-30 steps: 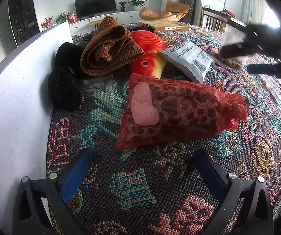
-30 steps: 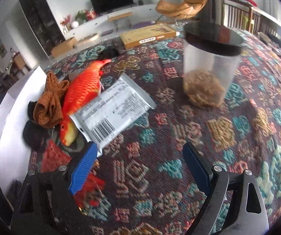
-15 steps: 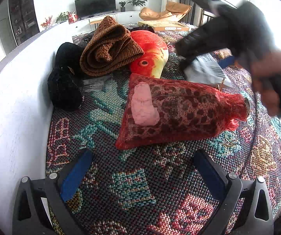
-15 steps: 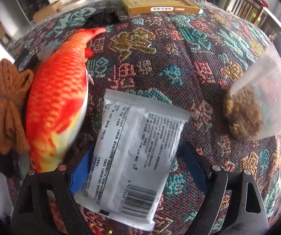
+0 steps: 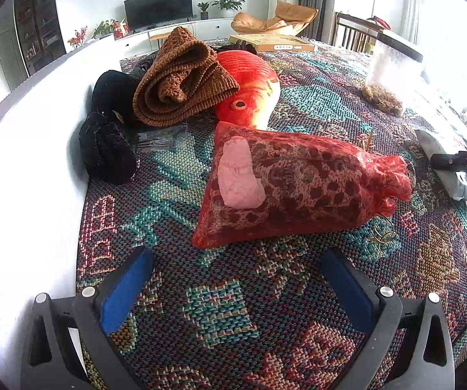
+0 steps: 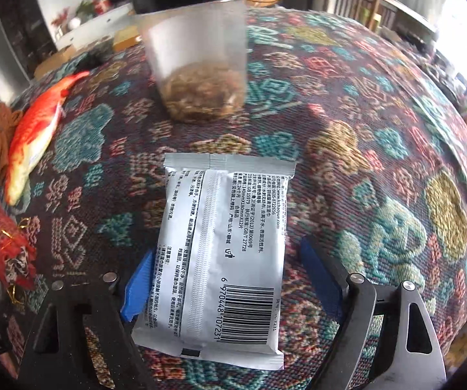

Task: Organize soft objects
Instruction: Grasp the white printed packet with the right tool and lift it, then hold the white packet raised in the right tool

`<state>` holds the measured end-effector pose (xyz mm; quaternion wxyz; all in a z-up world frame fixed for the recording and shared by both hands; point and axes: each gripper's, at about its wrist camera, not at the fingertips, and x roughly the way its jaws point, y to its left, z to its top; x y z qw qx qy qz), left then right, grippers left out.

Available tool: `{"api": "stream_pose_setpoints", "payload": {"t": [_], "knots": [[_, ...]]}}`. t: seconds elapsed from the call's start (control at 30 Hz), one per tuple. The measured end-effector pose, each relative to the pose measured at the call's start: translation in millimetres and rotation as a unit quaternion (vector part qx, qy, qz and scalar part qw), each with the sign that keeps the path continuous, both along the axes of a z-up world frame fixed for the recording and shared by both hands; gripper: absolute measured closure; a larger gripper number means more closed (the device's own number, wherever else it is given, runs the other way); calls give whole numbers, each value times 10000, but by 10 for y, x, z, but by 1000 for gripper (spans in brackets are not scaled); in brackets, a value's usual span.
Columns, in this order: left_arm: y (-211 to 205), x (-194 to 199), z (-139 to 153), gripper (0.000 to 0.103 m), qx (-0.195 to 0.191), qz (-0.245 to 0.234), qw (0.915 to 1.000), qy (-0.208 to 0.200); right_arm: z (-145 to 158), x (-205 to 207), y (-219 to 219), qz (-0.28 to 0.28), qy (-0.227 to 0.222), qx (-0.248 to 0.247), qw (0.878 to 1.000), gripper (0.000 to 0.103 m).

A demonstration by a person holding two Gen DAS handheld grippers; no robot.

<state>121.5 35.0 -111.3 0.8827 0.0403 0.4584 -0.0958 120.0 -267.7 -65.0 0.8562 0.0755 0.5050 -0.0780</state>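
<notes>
Fish (image 5: 249, 91): we see only its head in the left view; the brown scarf (image 5: 181, 81) covers the rest.
Jar (image 6: 197, 55): we find it blurred in the right view, its contents unreadable.
Right gripper: in the left view only a dark bar at the right edge, the rest cut off.
White packet (image 6: 223, 253): its near end hides the cloth beneath; whether the pads touch it we cannot tell.
</notes>
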Motion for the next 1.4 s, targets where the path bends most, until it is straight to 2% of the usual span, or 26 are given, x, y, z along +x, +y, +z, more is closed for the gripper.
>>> {"api": "stream_pose_setpoints", "payload": {"t": [0.07, 0.13, 0.33, 0.47, 1.4], "knots": [[0, 0, 1, 0, 2, 0, 10000, 0, 119, -136, 5, -89, -398, 20, 9992, 17], [-1, -1, 2, 0, 1, 1, 10000, 0, 186, -198, 90, -99, -567, -29, 9983, 17], [-1, -1, 3, 0, 1, 3, 10000, 0, -123, -99, 236, -212, 105, -399, 9989, 15], [0, 1, 2, 0, 2, 2, 10000, 1, -150, -100, 171, -336, 47, -303, 9990, 8], [-3, -2, -5, 0, 4, 6, 10000, 0, -159, -99, 181, -337, 26, -312, 9989, 6]]}}
